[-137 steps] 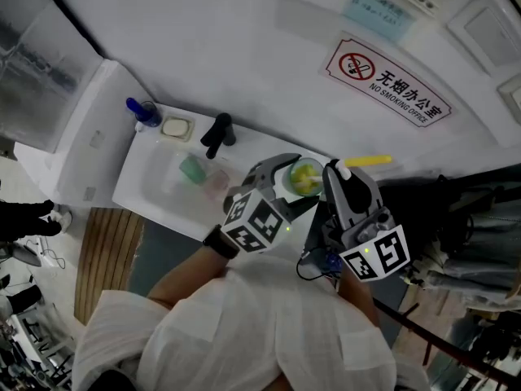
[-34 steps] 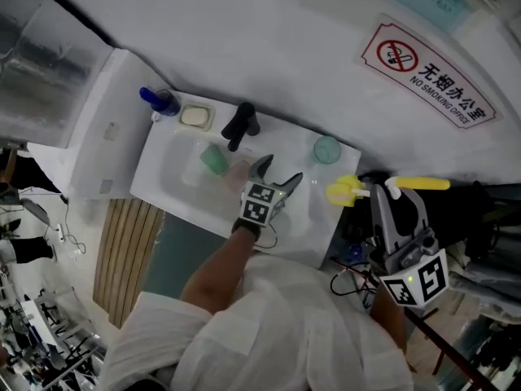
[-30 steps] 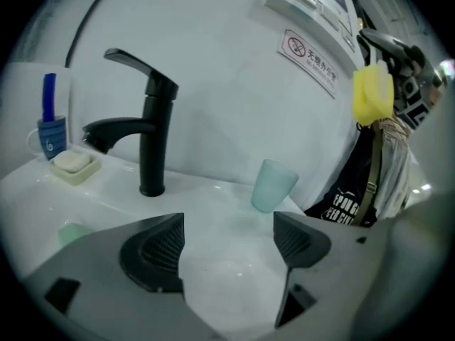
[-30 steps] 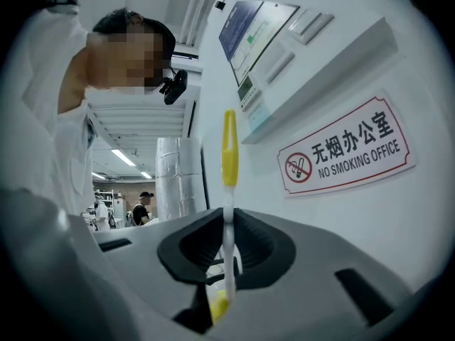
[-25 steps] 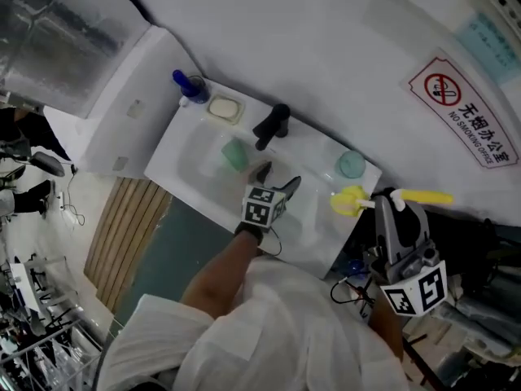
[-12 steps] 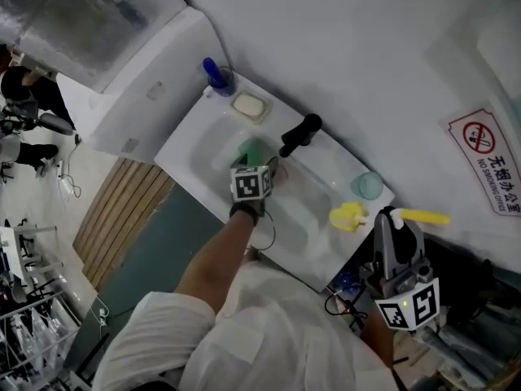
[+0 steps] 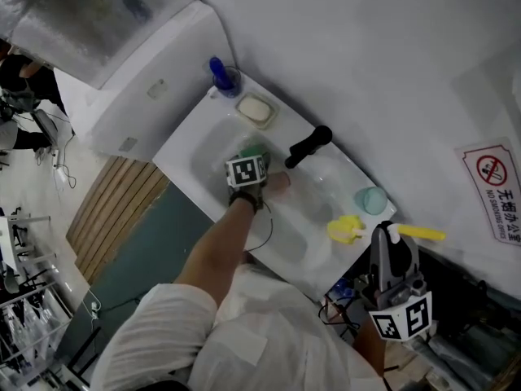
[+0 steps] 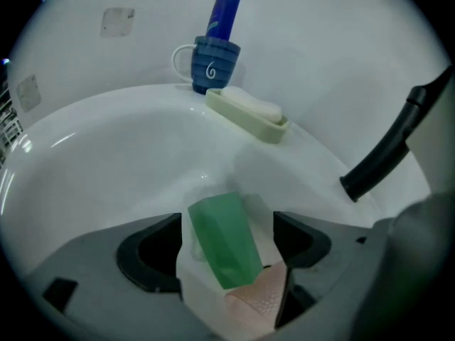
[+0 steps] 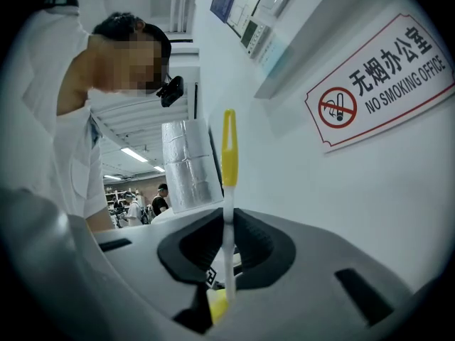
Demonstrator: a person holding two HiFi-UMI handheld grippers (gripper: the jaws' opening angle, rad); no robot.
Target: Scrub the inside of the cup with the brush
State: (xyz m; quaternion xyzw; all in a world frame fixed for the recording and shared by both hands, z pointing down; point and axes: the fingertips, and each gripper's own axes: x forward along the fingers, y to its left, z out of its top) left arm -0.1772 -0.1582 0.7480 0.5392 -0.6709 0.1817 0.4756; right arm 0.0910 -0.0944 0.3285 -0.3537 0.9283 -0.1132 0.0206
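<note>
Your left gripper has its jaws wide, and the green cup lies loose between them, ready to be seized. A pink cup lies just beside it in the sink basin. Your right gripper is clamped on the one brush, which is held off the sink's right edge, probably so the left can fetch a cup first. There are three cups, and the teal cup stands at the right corner.
</note>
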